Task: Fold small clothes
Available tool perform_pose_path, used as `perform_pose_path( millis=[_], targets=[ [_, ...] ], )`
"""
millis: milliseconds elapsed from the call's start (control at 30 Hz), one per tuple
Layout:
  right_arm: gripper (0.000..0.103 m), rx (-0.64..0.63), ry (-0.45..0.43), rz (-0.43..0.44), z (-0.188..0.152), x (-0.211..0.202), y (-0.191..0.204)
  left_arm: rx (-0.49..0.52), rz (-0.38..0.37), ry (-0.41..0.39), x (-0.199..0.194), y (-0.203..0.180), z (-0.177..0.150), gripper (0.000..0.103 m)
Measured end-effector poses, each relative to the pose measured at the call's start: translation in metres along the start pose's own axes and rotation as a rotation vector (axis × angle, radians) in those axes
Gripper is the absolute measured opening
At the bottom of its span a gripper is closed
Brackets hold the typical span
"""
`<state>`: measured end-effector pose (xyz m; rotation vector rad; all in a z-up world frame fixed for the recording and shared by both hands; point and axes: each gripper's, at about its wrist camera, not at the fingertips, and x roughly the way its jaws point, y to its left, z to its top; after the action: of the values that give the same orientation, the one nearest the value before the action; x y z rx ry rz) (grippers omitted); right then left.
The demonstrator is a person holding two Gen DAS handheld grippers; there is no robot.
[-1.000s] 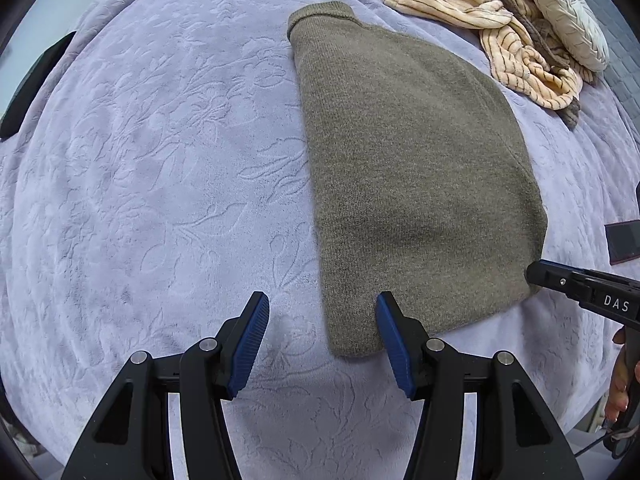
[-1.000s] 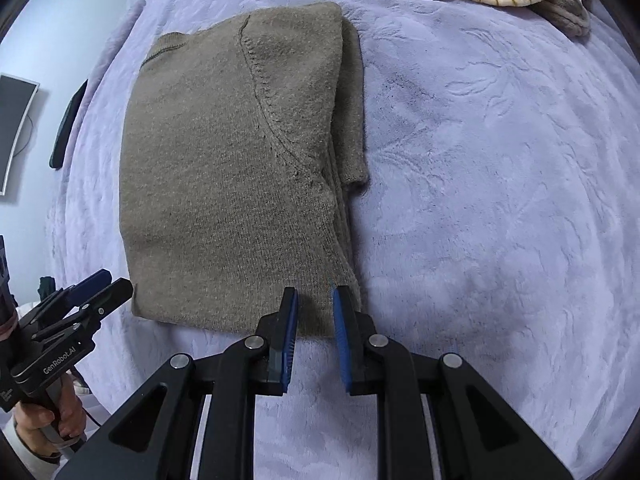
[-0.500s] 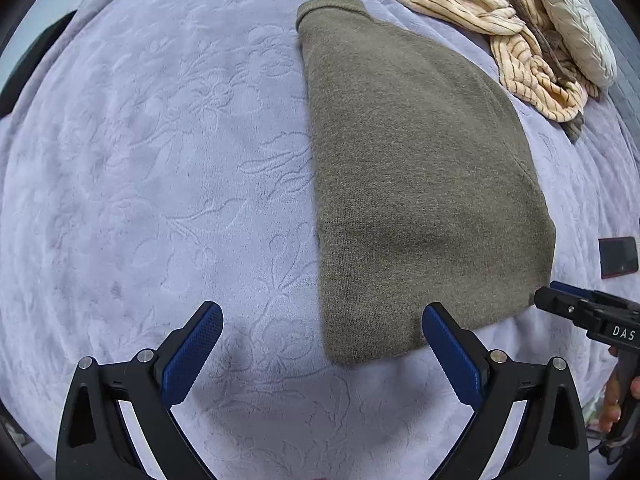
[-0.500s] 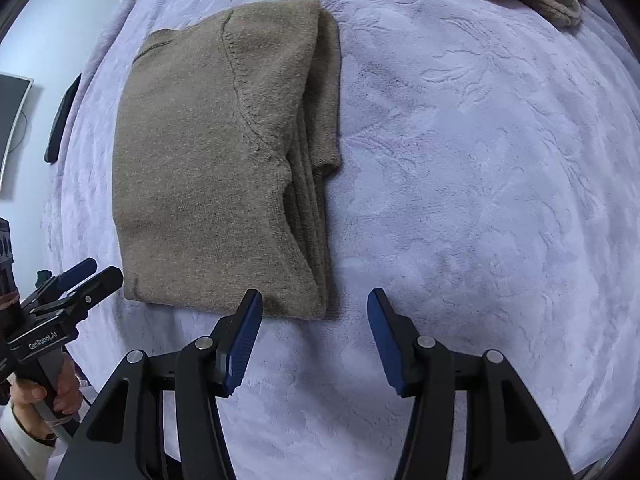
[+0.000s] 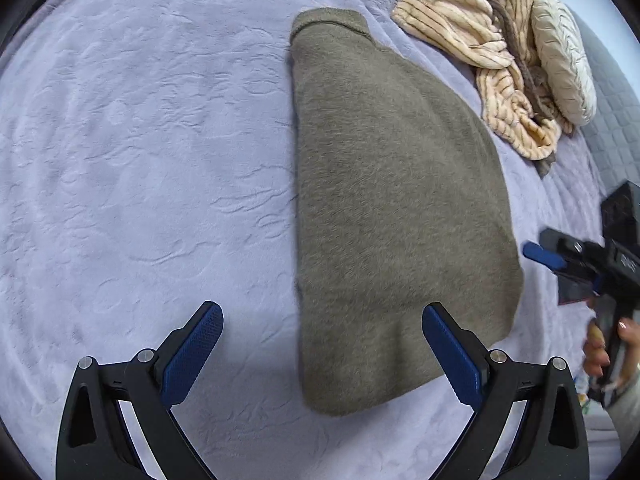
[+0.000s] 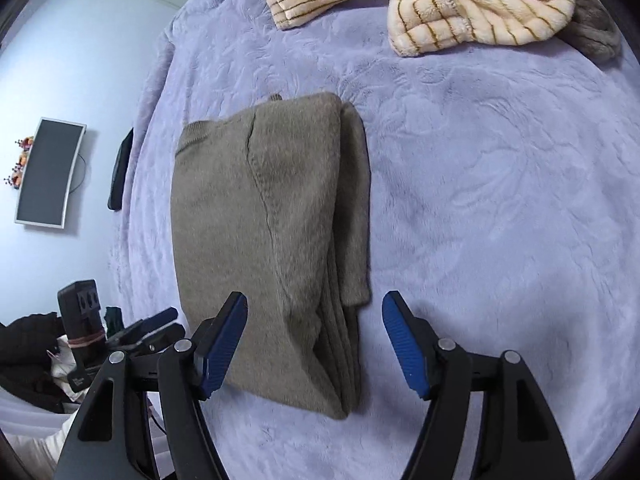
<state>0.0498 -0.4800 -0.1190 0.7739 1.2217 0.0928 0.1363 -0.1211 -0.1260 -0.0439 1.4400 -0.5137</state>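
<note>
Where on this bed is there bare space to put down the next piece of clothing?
Bare blanket lies left of the folded sweater, and a wide patch lies right of it. The far edge is crowded with the striped clothes pile.

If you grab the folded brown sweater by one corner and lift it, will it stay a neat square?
Probably not. The sweater looks like soft, fuzzy knit, so it would likely droop. Its layers lie loose along one edge, so they may slide apart. It won't roll, since it lies flat on the blanket.
</note>
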Motion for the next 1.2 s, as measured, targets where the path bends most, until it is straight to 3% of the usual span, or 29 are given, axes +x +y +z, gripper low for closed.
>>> perform_pose_path(
  millis=[133, 300, 467, 600, 767, 867, 1000, 1100, 1200],
  targets=[
    [0.074, 0.012, 0.024, 0.072, 0.028, 0.021, -0.013, 0.022, -0.113, 0.019, 0.013, -0.005, 0.008, 0.1],
    [0.073, 0.028, 0.062, 0.141, 0.043, 0.037, -0.03, 0.072, -0.175, 0.042, 0.03, -0.019, 0.016, 0.1],
    [0.077, 0.033, 0.098, 0.255, 0.057, 0.056, -0.027, 0.078, -0.165, 0.043, 0.043, -0.025, 0.022, 0.1],
    [0.077, -0.006, 0.113, 0.299, 0.074, 0.07, -0.014, 0.075, -0.169, 0.041, 0.05, -0.029, 0.027, 0.1],
    [0.076, 0.022, 0.143, 0.275, 0.083, 0.092, -0.008, 0.094, -0.125, 0.057, 0.063, -0.033, 0.023, 0.1],
    [0.068, 0.064, 0.154, 0.225, 0.083, 0.099, -0.009, 0.128, -0.089, 0.061, 0.067, -0.041, 0.022, 0.1],
    [0.052, 0.06, 0.143, 0.188, 0.082, 0.096, 0.0, 0.122, -0.081, 0.038, 0.062, -0.04, 0.021, 0.086],
    [0.035, 0.061, 0.122, 0.256, 0.078, 0.084, 0.007, 0.107, -0.11, 0.013, 0.05, -0.034, 0.021, 0.059],
    [0.034, 0.053, 0.112, 0.309, 0.074, 0.073, 0.017, 0.102, -0.146, -0.003, 0.037, -0.033, 0.021, 0.048]
  ],
)
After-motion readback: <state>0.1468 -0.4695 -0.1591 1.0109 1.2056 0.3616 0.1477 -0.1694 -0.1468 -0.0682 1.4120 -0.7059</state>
